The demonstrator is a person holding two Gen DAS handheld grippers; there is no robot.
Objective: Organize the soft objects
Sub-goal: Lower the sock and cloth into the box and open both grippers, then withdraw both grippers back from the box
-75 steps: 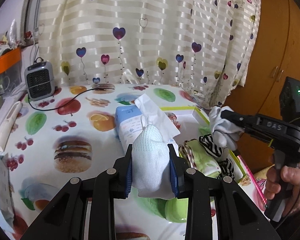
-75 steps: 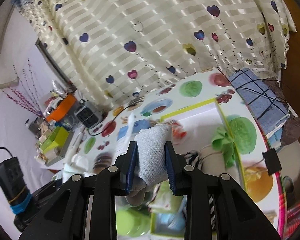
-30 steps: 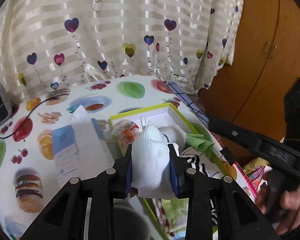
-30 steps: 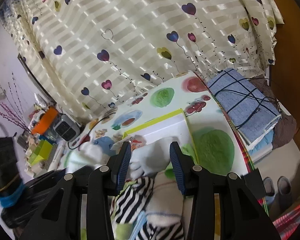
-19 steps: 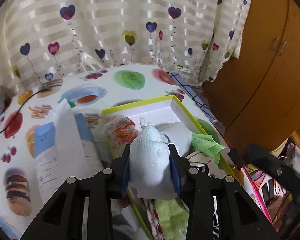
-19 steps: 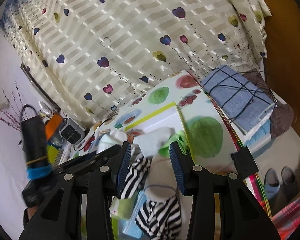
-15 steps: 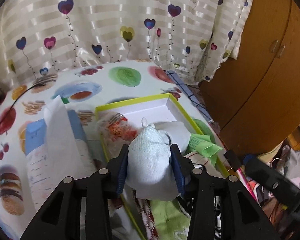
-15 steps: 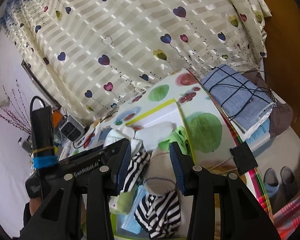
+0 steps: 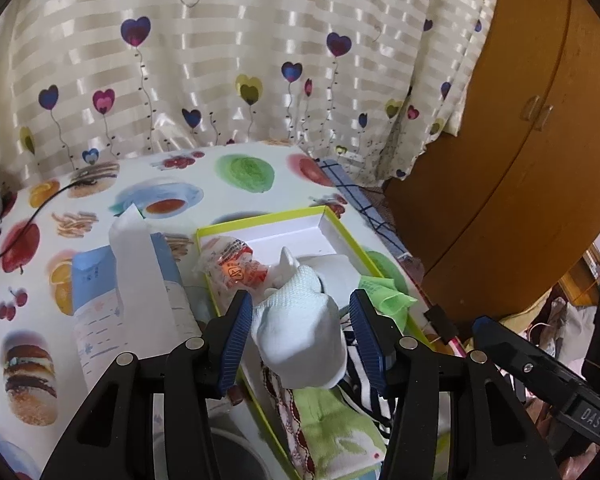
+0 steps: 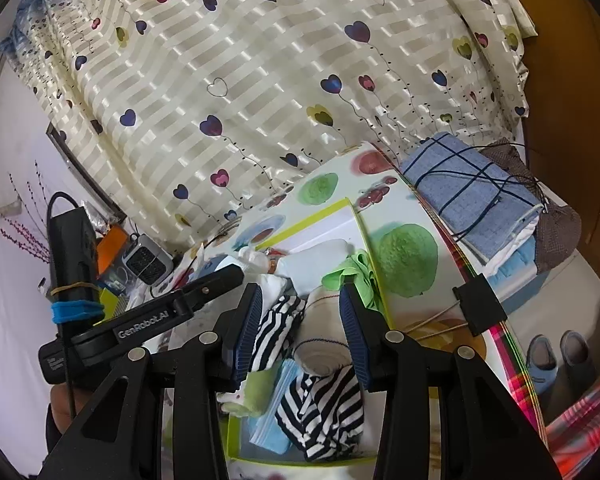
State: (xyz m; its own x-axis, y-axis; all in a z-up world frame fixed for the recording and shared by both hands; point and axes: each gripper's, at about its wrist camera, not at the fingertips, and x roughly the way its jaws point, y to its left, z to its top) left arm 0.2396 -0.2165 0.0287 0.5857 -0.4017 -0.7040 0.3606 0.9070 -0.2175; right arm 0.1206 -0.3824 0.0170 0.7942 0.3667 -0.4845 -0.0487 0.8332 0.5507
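Two hand-held grippers are seen. The left hand-held gripper [image 9: 300, 334] is opening around one white sock [image 9: 300, 344], its right pad now clear of it, above the green-rimmed box [image 9: 260, 222] at frame centre. The right hand-held gripper [image 10: 300, 330] stands open, empty, over striped socks [image 10: 316, 404]. One tissue pack [image 9: 100, 300] lies left on the tabletop [image 9: 100, 184].

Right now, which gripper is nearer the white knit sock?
Left. The left gripper has the white knit sock between its opening jaws; the right gripper hangs open over striped socks, beside it.
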